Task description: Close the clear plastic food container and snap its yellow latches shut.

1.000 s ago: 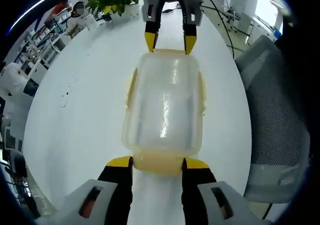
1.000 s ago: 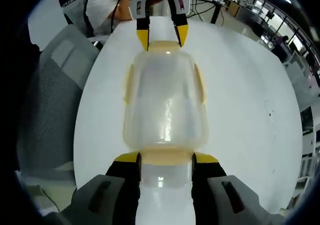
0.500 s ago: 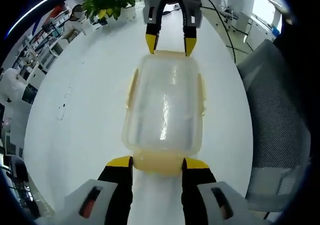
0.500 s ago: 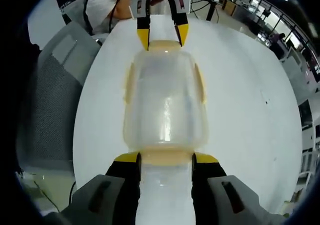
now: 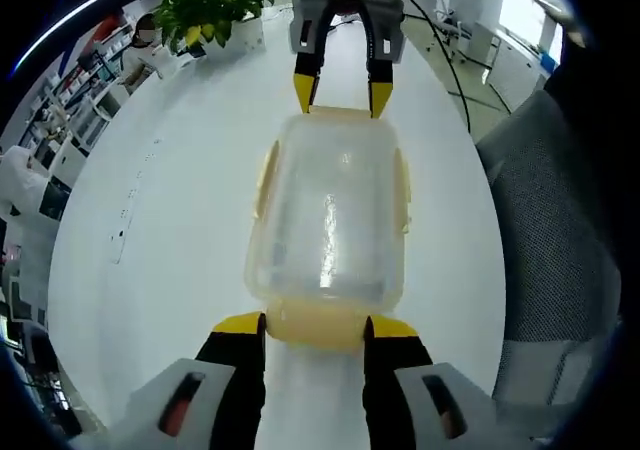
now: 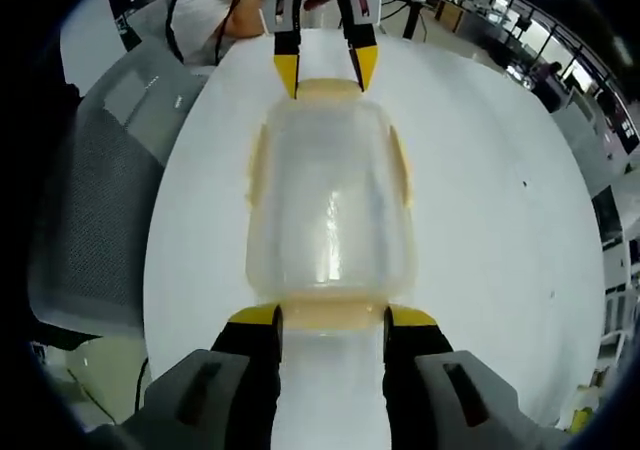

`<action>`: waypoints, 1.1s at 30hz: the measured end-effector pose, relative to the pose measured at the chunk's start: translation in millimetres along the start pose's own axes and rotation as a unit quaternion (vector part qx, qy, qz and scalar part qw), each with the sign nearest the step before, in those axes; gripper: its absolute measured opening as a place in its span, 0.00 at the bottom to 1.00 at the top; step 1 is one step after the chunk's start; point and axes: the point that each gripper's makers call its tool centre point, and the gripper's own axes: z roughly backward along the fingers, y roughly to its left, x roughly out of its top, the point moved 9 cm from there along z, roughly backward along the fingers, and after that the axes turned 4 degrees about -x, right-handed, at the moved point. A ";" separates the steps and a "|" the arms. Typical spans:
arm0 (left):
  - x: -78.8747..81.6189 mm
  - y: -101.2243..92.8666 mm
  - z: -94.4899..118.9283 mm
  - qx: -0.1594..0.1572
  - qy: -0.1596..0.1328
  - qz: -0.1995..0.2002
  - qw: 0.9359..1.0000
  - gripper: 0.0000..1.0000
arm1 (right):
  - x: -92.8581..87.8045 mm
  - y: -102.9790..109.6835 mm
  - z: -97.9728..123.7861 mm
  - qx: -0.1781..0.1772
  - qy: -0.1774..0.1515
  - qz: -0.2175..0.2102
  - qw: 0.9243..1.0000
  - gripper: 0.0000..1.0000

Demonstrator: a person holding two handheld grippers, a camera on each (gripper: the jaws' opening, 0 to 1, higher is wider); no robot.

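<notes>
The clear plastic container (image 5: pixel 328 210) with its lid on lies lengthwise between both grippers over the white table (image 5: pixel 170 200). My left gripper (image 5: pixel 316 324) is shut on the yellow latch (image 5: pixel 315 325) at the container's near end. At the far end my right gripper (image 5: pixel 341 94) grips the opposite yellow latch. Yellow side latches (image 5: pixel 265 170) lie folded along the long sides. In the right gripper view the same container (image 6: pixel 330 200) runs from my right gripper (image 6: pixel 332 316), shut on its end latch (image 6: pixel 330 315), up to the left gripper (image 6: pixel 325 73).
A grey mesh chair (image 5: pixel 560 220) stands beside the table, seen again in the right gripper view (image 6: pixel 100 190). A potted plant (image 5: pixel 205 10) sits at the table's far edge. A person in white (image 6: pixel 215 10) is behind the left gripper. Cables (image 5: pixel 440 40) trail off the table.
The background has slid a little in both views, so both cameras moved together. The container stays fixed between the two grippers and the jaws keep the same hold.
</notes>
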 end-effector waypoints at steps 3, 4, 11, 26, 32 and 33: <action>3.9 2.9 -2.3 -0.001 -0.004 0.000 1.000 0.31 | -4.3 -2.7 2.0 -0.001 0.000 0.000 1.000 0.36; 5.1 3.2 -3.2 -0.001 -0.003 -0.002 1.000 0.31 | -5.7 -2.9 2.9 -0.001 0.000 -0.002 1.000 0.36; 9.2 2.6 -7.8 -0.005 -0.010 0.001 1.000 0.32 | -14.2 -2.7 4.5 0.000 -0.001 -0.003 1.000 0.36; 6.7 5.7 -13.6 -0.020 -0.010 0.026 0.999 0.32 | -20.0 -2.7 -2.2 0.012 -0.005 -0.011 1.000 0.37; 3.8 4.3 -14.5 -0.024 -0.013 0.036 0.999 0.32 | -21.4 -2.5 -4.6 0.018 -0.015 -0.017 1.000 0.37; 4.0 3.3 -15.6 -0.026 -0.010 0.034 0.999 0.32 | -21.3 -2.2 -5.4 0.020 -0.017 -0.014 1.000 0.37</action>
